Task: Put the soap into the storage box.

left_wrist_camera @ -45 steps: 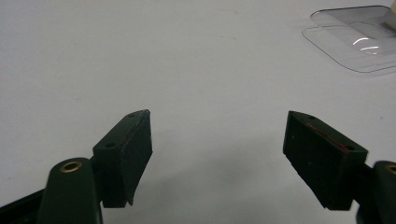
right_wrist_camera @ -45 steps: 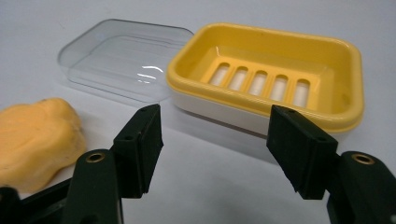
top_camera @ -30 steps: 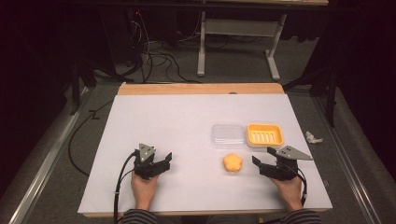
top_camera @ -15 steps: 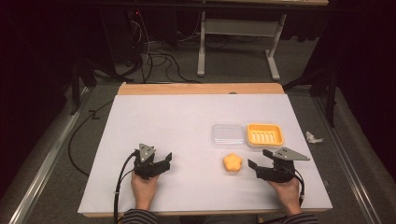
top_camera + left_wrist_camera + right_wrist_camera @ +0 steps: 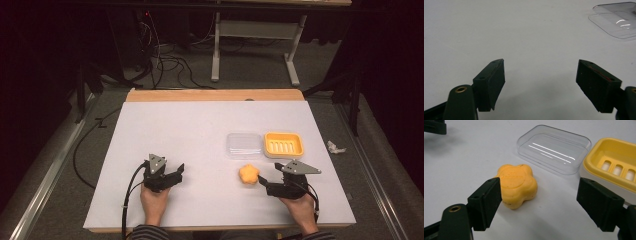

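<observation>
An orange flower-shaped soap [image 5: 248,174] [image 5: 517,185] lies on the white table [image 5: 200,135]. Behind it stand a clear plastic lid [image 5: 244,145] [image 5: 554,148] [image 5: 617,20] and a yellow soap dish [image 5: 283,144] [image 5: 616,166], side by side. My right gripper [image 5: 261,182] [image 5: 537,202] is open, just right of the soap; in the right gripper view its left jaw's tip overlaps the soap's left edge. My left gripper [image 5: 178,171] [image 5: 541,82] is open over bare table at the front left, nothing between its jaws.
A wooden strip [image 5: 215,95] runs along the table's far edge. Beyond it are a desk frame [image 5: 255,45] and cables [image 5: 160,60] on the grey floor. A crumpled white scrap [image 5: 334,147] lies off the table's right side.
The right gripper has moved left, closer to the soap. The left gripper has stayed in place.
</observation>
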Tool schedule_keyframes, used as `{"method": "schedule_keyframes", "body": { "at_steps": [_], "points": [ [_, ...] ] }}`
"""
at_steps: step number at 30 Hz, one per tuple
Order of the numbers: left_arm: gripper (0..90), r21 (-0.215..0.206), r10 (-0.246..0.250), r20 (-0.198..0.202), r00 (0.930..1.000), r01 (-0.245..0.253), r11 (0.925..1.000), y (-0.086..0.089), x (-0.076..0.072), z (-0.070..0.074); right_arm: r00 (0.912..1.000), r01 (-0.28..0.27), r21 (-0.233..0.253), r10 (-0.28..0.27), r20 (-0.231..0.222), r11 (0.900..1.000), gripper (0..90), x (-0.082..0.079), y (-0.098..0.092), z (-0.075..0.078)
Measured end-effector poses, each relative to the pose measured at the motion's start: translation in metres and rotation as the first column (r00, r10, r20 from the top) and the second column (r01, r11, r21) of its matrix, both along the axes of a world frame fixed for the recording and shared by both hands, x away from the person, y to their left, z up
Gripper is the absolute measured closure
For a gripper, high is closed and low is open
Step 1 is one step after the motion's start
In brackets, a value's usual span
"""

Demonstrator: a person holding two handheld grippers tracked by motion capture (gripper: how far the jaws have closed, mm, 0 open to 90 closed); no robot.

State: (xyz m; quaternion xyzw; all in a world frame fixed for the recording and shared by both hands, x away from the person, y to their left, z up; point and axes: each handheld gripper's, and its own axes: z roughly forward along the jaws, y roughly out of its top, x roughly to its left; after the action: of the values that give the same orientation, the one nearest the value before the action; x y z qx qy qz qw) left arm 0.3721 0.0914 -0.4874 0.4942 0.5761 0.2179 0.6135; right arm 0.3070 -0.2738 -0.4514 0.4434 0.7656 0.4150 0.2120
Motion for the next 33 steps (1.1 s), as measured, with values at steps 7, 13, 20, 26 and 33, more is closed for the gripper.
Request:
{"method": "schedule_keyframes", "body": {
  "at_steps": [7,13,20,26,33],
  "points": [
    [23.7,-0.003,-0.005,0.002,1.0000,0.005,1.0000,0.000,-0.001,0.000,0.9997,-0.019,-0.023,0.019,-0.013,1.000,20.0,-0.001,0.010,0.000],
    [23.8,-0.002,-0.003,0.001,1.0000,0.003,1.0000,0.000,0.000,0.000,0.9990,-0.044,-0.031,0.044,-0.005,0.999,20.6,-0.004,0.020,0.002],
    [23.8,-0.002,-0.003,-0.001,1.0000,0.003,1.0000,0.000,0.000,0.000,0.9969,-0.079,-0.054,0.078,-0.015,0.995,20.3,0.000,0.032,0.004],
    [23.7,-0.006,-0.001,-0.001,1.0000,0.001,1.0000,0.000,0.000,0.000,0.9943,-0.103,-0.089,0.100,-0.036,0.991,19.2,0.007,0.042,0.003],
    [23.7,-0.004,-0.003,-0.002,1.0000,0.003,1.0000,0.000,0.000,0.000,0.9925,-0.114,-0.127,0.107,-0.059,0.985,17.7,0.013,0.050,0.002]
  ]
}}
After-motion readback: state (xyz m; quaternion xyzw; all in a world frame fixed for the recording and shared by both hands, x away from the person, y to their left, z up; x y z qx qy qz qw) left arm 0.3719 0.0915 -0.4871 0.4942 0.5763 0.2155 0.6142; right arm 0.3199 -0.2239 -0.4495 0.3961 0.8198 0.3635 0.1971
